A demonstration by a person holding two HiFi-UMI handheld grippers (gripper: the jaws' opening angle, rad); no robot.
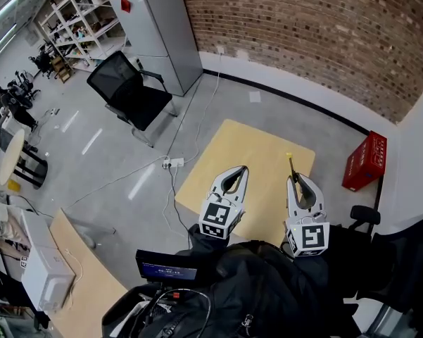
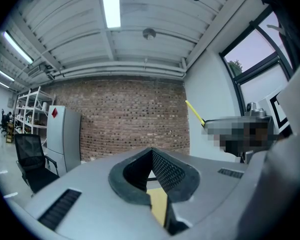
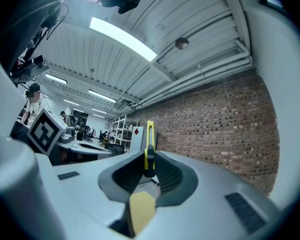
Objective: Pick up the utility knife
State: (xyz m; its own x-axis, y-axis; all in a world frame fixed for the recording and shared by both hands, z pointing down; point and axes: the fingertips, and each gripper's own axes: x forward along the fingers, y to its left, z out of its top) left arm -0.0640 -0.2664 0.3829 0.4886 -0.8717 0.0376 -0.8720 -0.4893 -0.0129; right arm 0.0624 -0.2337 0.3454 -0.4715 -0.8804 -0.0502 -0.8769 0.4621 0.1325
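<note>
The utility knife (image 3: 149, 146) is slim, yellow and black, and stands upright between the jaws of my right gripper (image 3: 149, 168), which is shut on it. From the head view the knife (image 1: 291, 163) pokes out past the right gripper (image 1: 295, 179), held above the light wooden table (image 1: 246, 153). My left gripper (image 1: 236, 170) hovers beside it over the same table. In its own view the left gripper (image 2: 150, 156) has its pads together with nothing between them. The knife (image 2: 194, 112) shows there as a thin yellow bar at the right.
A black office chair (image 1: 130, 90) and a grey cabinet (image 1: 158, 34) stand beyond the table to the left. A red crate (image 1: 364, 160) sits by the brick wall at the right. A power strip with cables (image 1: 172, 163) lies on the floor by the table's left corner.
</note>
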